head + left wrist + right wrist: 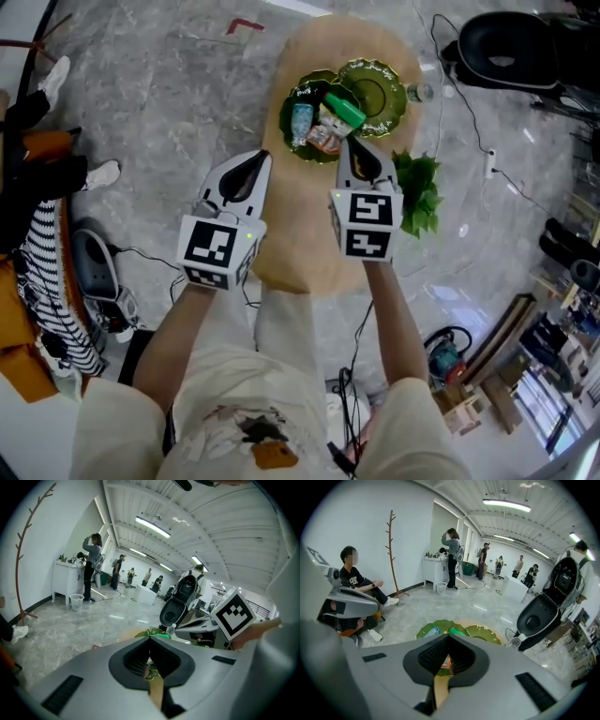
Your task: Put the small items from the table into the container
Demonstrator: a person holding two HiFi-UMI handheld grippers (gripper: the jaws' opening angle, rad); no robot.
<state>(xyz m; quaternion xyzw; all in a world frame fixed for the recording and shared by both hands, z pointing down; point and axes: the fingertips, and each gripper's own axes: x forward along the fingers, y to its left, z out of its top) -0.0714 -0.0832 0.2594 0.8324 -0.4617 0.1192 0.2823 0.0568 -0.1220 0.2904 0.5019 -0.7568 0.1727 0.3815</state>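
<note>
Left gripper [264, 157], right gripper [348, 142] closed; green wavy-rimmed dish [302, 86] holds small packets [325, 139].

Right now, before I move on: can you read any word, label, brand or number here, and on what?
No text is readable in any view.
Packets in the green dish: printed, but too small and blurred to read.
Marker cubes: black-and-white square patterns, no letters or numbers.
Red corner mark on the floor: a sign without wording.
Shirt print: a graphic, no legible words.

Bright ceiling strip lights [506, 502] — even daylight-white glow — fisheye-warped edges
</note>
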